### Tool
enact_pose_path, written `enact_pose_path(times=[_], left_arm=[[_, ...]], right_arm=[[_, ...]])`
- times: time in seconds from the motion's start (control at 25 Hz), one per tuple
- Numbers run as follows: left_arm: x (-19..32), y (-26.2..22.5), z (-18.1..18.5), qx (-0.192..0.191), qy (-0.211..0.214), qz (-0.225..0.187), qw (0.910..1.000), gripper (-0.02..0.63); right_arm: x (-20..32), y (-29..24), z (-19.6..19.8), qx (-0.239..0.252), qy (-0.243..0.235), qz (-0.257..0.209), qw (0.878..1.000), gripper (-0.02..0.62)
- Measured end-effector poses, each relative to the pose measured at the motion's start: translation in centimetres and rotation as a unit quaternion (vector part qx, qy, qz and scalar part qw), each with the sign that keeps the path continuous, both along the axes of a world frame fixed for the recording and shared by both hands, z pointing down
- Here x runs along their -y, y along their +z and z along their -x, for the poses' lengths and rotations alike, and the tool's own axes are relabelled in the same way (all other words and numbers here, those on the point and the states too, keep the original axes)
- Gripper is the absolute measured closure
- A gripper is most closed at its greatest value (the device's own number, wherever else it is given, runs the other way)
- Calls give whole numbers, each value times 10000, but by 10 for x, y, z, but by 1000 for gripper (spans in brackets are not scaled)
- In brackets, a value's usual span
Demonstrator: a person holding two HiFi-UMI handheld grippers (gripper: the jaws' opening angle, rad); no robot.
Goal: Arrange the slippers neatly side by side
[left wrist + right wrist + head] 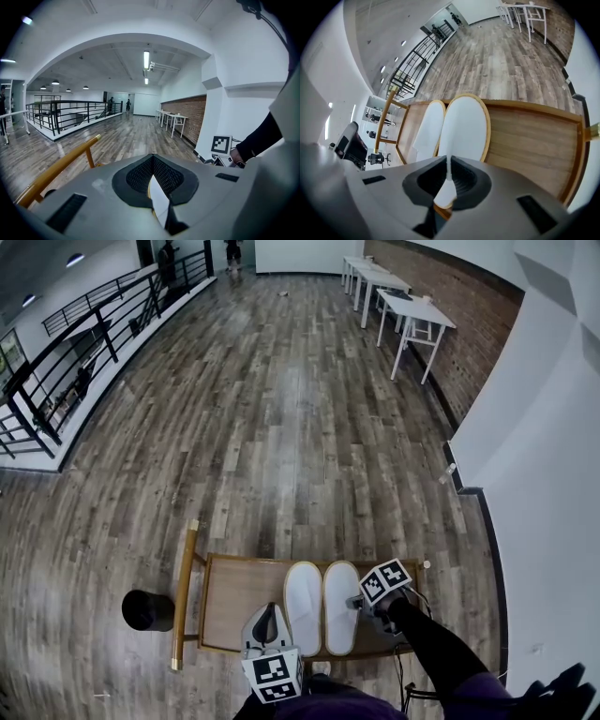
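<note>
The 2 white slippers lie side by side, touching, toes pointing away, on the wooden stand [230,589]. The right gripper [448,165] has its jaws nearly together, pinching the heel rim of the right slipper [465,127]. The left gripper [152,164] is likewise clamped on a thin white, tan-edged flap, by the look of it the near side edge of the left slipper [302,607]. These read as thin, disposable-type slippers: very light, soft and floppy, likely to droop if lifted by 1 end. The tan-bound sole rim looks the firmest hold. A low pinch at the heel and a slide across the wood should keep them flat and aligned.
</note>
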State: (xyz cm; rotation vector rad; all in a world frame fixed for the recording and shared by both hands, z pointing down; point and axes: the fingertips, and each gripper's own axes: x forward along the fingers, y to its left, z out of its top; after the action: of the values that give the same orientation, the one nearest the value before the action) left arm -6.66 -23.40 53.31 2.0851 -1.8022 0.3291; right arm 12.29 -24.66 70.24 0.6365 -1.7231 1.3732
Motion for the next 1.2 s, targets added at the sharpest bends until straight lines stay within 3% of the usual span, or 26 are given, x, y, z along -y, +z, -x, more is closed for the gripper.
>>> enact_pose_path(times=[0.44,1.2], left_arm=[[9,4,-2,-26,-13,65,10000,606],[12,5,2,-27,-42,102,9999,606]], right_arm=[[3,7,-9,-8,280,122,9995,580],[3,16,-6,-242,64,35,9997,578]])
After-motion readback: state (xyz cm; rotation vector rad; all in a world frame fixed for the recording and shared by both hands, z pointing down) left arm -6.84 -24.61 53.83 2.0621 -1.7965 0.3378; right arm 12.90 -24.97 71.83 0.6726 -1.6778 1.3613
